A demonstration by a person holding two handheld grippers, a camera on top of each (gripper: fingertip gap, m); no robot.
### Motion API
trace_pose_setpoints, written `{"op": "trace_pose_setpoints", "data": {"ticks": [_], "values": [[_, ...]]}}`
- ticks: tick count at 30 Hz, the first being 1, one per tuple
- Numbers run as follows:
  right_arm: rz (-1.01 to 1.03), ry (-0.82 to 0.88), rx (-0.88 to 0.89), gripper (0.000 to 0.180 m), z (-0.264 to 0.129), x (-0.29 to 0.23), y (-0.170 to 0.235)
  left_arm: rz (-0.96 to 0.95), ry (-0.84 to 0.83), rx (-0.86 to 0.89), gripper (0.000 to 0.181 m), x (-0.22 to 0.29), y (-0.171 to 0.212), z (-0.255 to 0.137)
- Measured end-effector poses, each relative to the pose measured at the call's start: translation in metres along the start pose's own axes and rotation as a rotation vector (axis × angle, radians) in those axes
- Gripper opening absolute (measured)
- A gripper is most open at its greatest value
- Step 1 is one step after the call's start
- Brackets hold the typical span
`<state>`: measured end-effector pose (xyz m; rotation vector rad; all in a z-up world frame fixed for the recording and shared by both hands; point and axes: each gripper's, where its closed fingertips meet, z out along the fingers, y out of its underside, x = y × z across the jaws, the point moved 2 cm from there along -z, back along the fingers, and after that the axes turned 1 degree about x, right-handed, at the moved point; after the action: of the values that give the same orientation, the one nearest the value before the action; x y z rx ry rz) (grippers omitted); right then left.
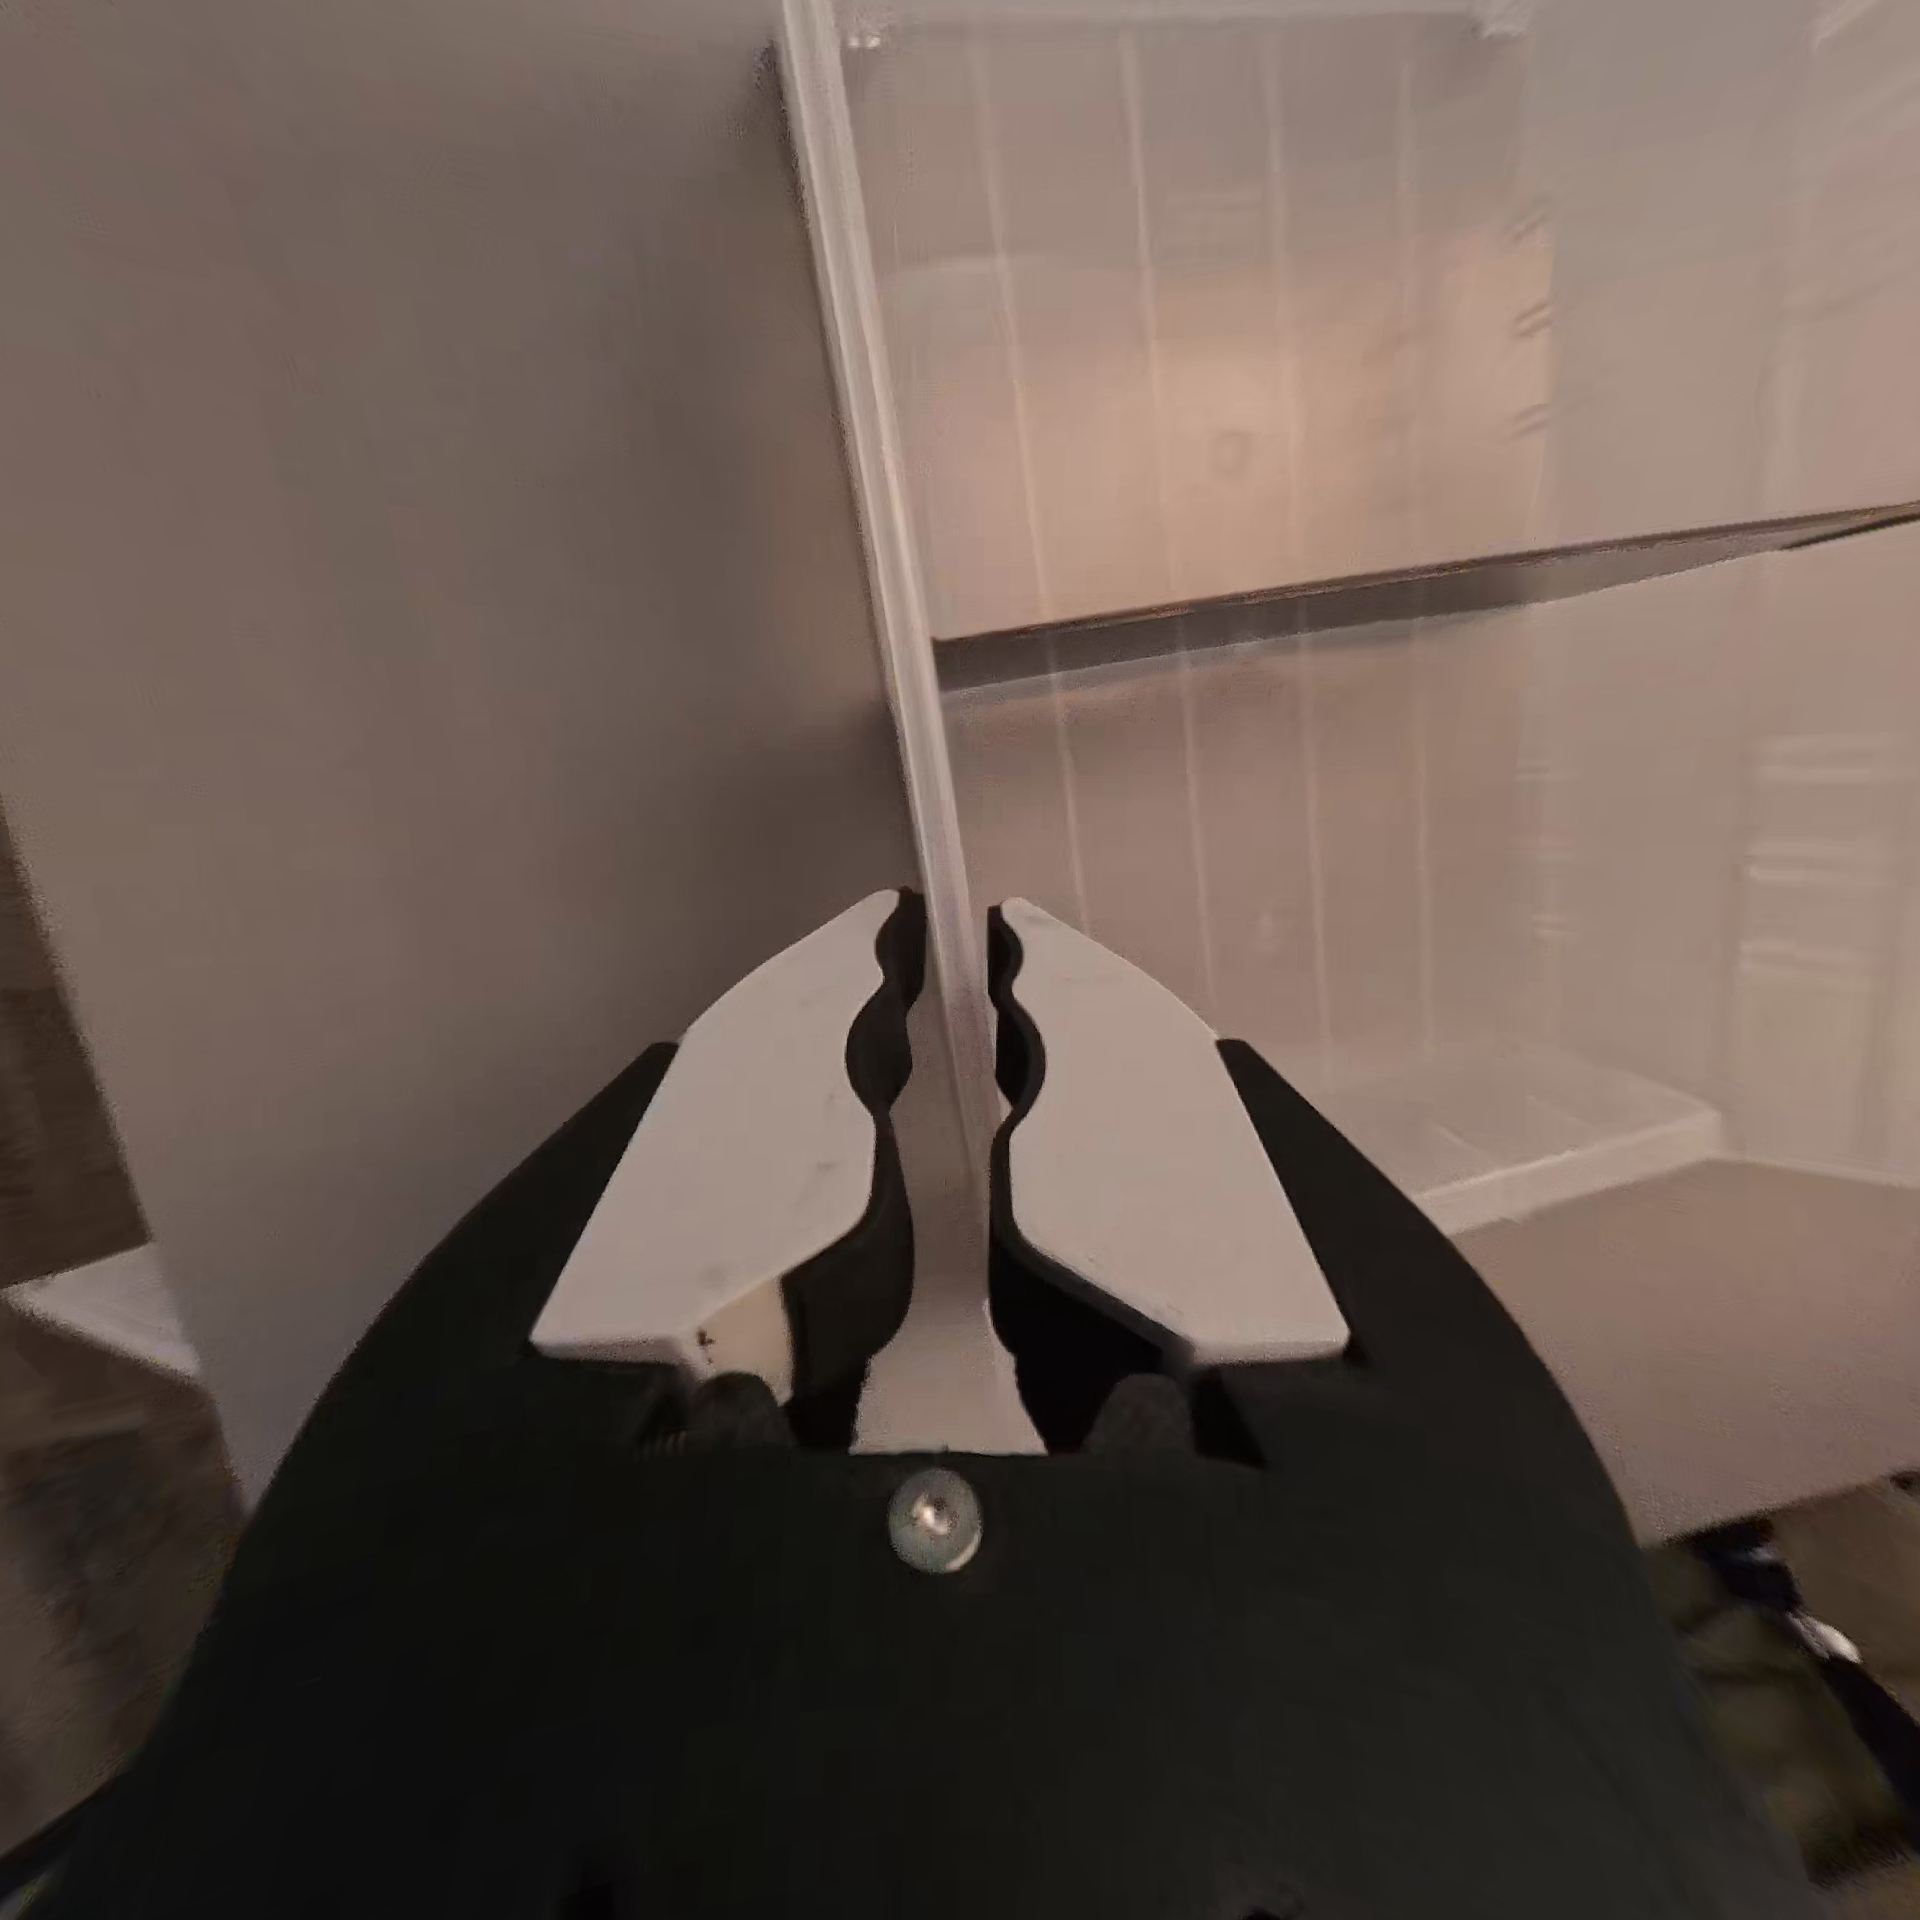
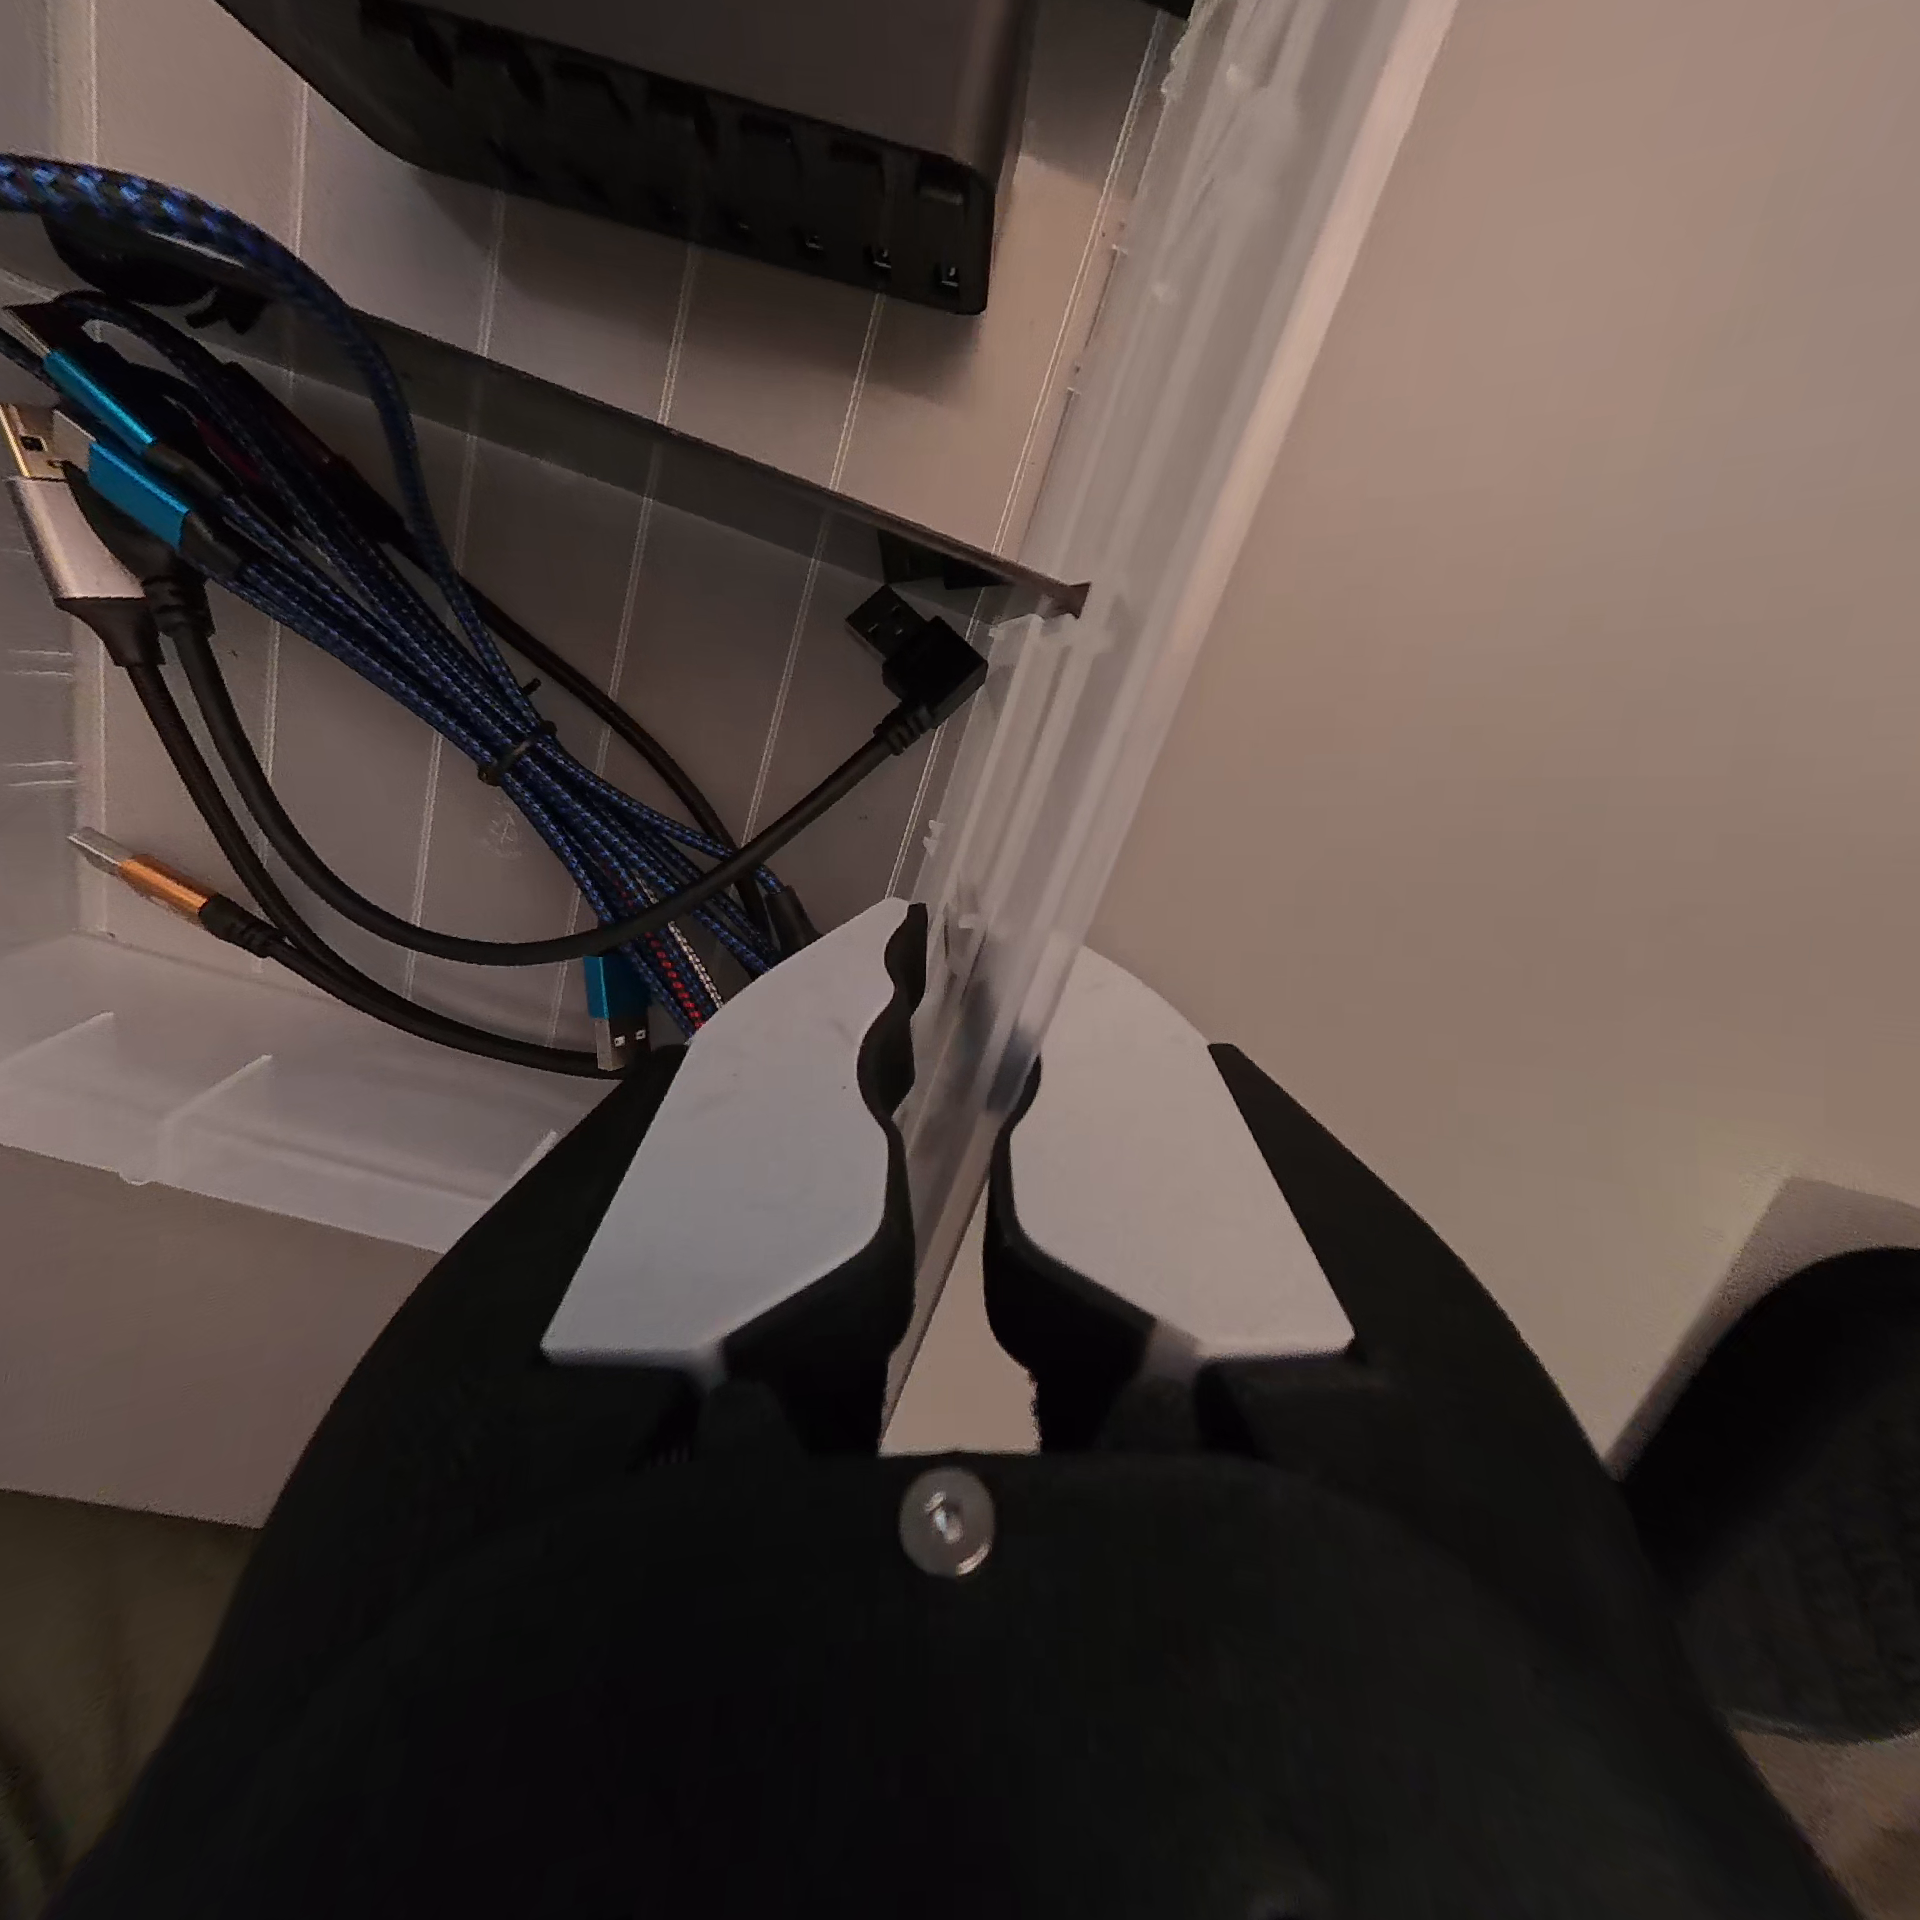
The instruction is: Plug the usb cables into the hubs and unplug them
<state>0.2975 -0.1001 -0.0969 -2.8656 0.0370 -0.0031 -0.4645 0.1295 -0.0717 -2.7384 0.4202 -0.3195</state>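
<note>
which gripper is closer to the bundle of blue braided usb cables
Right. The right gripper clamps the clear bin's side wall right beside the blue braided cables. The left gripper straddles the opposite wall; no cables show there.

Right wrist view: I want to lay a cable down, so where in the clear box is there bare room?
Bare floor lies between the cable bundle and the angled black plug, under the divider. The left side is crowded with plugs.
</note>
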Motion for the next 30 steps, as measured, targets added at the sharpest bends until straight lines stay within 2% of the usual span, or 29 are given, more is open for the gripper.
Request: {"op": "trace_pose_setpoints", "data": {"ticks": [3, 5, 9, 15, 23, 30], "values": [[-0.016, 0.002, 0.008, 0.009, 0.004, -0.026, -0.015, 0.036, -0.032, -0.057, 0.019, 0.004, 0.000, 0.010], [-0.026, 0.001, 0.012, 0.009, 0.007, -0.040, -0.024, 0.081, -0.075, -0.089, 0.006, 0.002, 0.001, 0.014], [-0.040, 0.002, 0.009, 0.009, 0.011, -0.064, -0.040, 0.164, -0.074, -0.147, 0.006, 0.016, 0.003, 0.016], [-0.083, 0.021, 0.011, 0.012, 0.016, -0.094, -0.059, 0.305, -0.109, -0.225, 0.008, 0.069, -0.011, 0.032], [-0.154, 0.085, 0.004, 0.020, 0.020, -0.125, -0.069, 0.439, -0.058, -0.288, 0.010, 0.147, -0.015, 0.051], [-0.218, 0.135, -0.034, 0.034, 0.016, -0.137, -0.063, 0.475, 0.008, -0.364, 0.019, 0.170, 0.000, 0.052]]}}
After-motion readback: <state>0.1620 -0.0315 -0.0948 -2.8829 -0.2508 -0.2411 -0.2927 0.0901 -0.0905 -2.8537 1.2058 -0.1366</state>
